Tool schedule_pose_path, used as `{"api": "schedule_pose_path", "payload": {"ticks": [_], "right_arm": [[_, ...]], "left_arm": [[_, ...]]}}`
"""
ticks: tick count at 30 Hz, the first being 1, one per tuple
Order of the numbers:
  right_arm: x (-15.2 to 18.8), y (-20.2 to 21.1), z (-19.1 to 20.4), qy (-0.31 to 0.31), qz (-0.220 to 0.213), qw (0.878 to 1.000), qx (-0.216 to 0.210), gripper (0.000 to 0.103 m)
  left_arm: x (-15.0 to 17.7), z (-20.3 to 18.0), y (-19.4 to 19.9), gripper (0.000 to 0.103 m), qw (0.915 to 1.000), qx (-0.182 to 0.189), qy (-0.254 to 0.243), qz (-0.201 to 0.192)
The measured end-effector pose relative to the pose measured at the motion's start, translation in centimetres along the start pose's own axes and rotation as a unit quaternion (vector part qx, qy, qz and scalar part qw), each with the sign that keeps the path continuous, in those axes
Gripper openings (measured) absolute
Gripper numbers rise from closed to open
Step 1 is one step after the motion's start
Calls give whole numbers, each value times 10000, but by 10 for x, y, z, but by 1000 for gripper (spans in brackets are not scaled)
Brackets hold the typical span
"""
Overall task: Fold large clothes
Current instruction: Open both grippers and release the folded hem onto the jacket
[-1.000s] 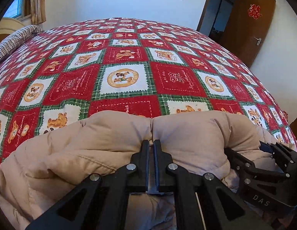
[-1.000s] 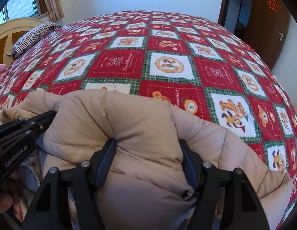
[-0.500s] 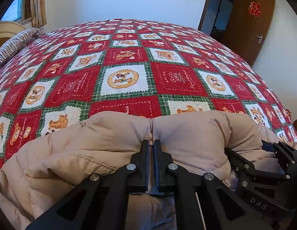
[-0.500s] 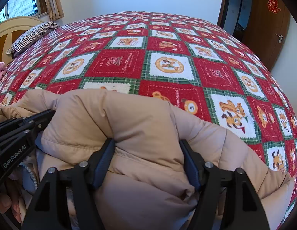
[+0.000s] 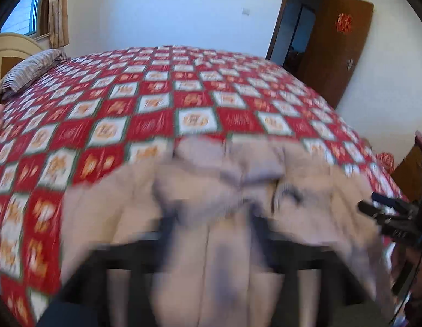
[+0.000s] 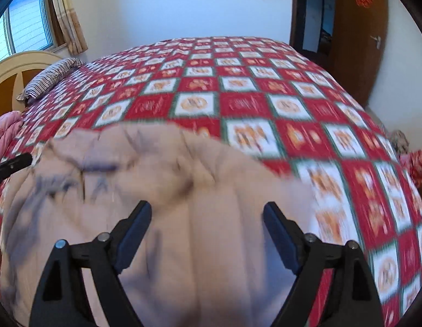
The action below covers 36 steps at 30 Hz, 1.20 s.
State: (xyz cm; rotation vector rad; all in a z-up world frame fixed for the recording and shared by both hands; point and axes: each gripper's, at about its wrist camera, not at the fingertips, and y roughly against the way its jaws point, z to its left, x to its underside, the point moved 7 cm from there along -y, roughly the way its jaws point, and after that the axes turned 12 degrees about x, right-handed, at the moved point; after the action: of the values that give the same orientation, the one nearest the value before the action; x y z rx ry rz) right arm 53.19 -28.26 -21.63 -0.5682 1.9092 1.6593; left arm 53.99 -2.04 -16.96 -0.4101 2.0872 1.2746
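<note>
Right hand-held gripper (image 6: 207, 218) gapes wide, empty, above beige jacket (image 6: 200, 179) lying crosswise; left's blurred.

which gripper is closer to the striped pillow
Left. The left gripper sits on the pillow's side of the beige jacket, while the right gripper is farther toward the door side. The striped pillow lies far off at the headboard.

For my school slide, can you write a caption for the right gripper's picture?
The open right gripper straddles a puffy beige coat on a red checked bedspread.
</note>
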Motion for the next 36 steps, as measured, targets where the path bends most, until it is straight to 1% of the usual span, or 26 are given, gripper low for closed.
{"api": "schedule_pose_path", "payload": {"ticks": [1, 2, 4, 6, 10, 13, 15, 18, 22, 26, 29, 31, 34, 36], "right_arm": [[10, 7, -2, -20, 6, 10000, -42, 86], [27, 17, -6, -41, 21, 9999, -119, 86], [52, 34, -9, -56, -4, 9998, -194, 86], [71, 46, -12, -26, 5, 9998, -195, 86], [110, 65, -23, 20, 96, 9999, -70, 86], [137, 79, -33, -60, 116, 9999, 1, 87], [156, 86, -40, -90, 147, 9998, 97, 87], [178, 95, -44, -162, 211, 9996, 88, 87], [197, 108, -50, -256, 158, 9995, 118, 89], [212, 122, -52, -313, 115, 9994, 61, 89], [227, 136, -59, -510, 96, 9987, -20, 89], [241, 143, -62, -593, 139, 9981, -79, 89], [262, 156, -65, -586, 158, 9981, -107, 84], [276, 162, -64, -520, 231, 9982, -167, 79]], "left_arm": [[15, 0, 9, 93, 10000, -82, -46, 5], [29, -1, 16, 93, 9998, -171, -105, 48], [50, 1, 26, 93, 9994, -305, -86, 138], [70, 7, 40, 93, 9983, -569, 75, 38], [111, 23, 68, 93, 9947, -915, 459, -33], [143, 31, 88, 93, 9912, -1209, 543, 14], [165, 34, 97, 93, 9904, -1261, 558, 117], [191, 38, 113, 93, 9893, -1318, 597, 186], [219, 32, 138, 93, 9897, -1334, 513, 106], [247, 24, 159, 93, 9892, -1386, 466, 38], [267, 21, 171, 93, 9886, -1456, 385, 2], [278, 22, 178, 93, 9890, -1412, 438, -37], [294, 24, 187, 93, 9891, -1353, 572, -81], [300, 23, 190, 93, 9900, -1295, 560, -87]]}}
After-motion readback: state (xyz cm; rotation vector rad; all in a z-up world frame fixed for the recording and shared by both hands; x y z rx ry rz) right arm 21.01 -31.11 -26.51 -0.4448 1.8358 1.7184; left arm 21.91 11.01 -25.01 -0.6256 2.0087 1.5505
